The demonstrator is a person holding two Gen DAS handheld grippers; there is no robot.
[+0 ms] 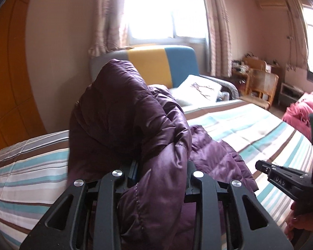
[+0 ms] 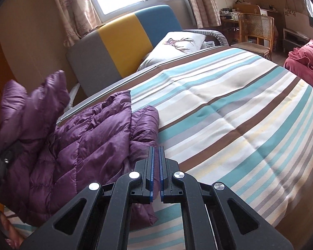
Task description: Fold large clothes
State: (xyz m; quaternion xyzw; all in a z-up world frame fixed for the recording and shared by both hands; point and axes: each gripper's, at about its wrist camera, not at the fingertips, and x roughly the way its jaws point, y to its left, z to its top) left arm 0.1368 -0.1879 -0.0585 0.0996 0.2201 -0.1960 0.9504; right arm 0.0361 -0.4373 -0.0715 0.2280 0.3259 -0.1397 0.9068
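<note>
Bedroom with a striped bed [image 2: 229, 112], and the purple puffer jacket [image 2: 89, 137] lies along its near-left edge; left tongs [image 1: 160, 173] are clamped on a raised flap, probably to fold it over; right tongs [image 2: 156, 162] hover pinched together, empty, just beside the jacket.

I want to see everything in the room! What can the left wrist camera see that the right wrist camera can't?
Only the left wrist view shows the left gripper clamped on a raised fold of the purple jacket, with the right gripper coming in from the side.

Only the right wrist view shows the right gripper's closed blue pads, holding nothing, beside the jacket lying flat.

Both show the striped bed cover, the deer pillow, the wicker chair and the pink blanket.
</note>
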